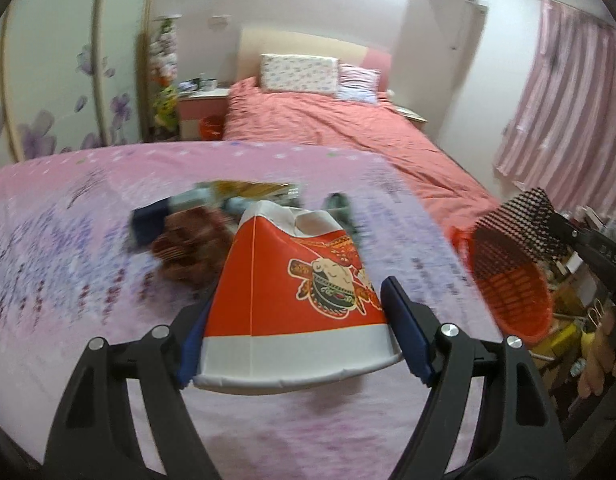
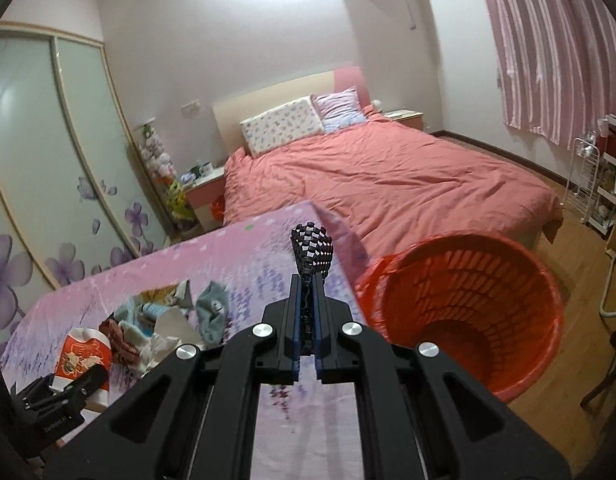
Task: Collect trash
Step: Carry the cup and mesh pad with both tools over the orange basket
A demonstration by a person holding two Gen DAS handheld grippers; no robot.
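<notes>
My left gripper (image 1: 300,296) is shut on a red and white paper cup (image 1: 268,288) with a cartoon figure, its rim towards the camera, held above the pink flowered table (image 1: 68,240). Behind it lies a pile of trash (image 1: 188,240) made of wrappers, boxes and paper. My right gripper (image 2: 306,280) is shut on a black-and-white checkered piece (image 2: 312,250) that sticks up past the fingertips. It hovers over the table's right edge, next to the red mesh basket (image 2: 467,300). The cup (image 2: 80,352) and the trash pile (image 2: 164,320) show at lower left in the right wrist view.
The red basket (image 1: 511,284) stands on the wooden floor just off the table's right corner. Beyond the table is a bed (image 2: 387,176) with a salmon cover. A wardrobe with sliding doors (image 2: 48,160) is on the left, a white rack (image 2: 587,184) and clutter on the right.
</notes>
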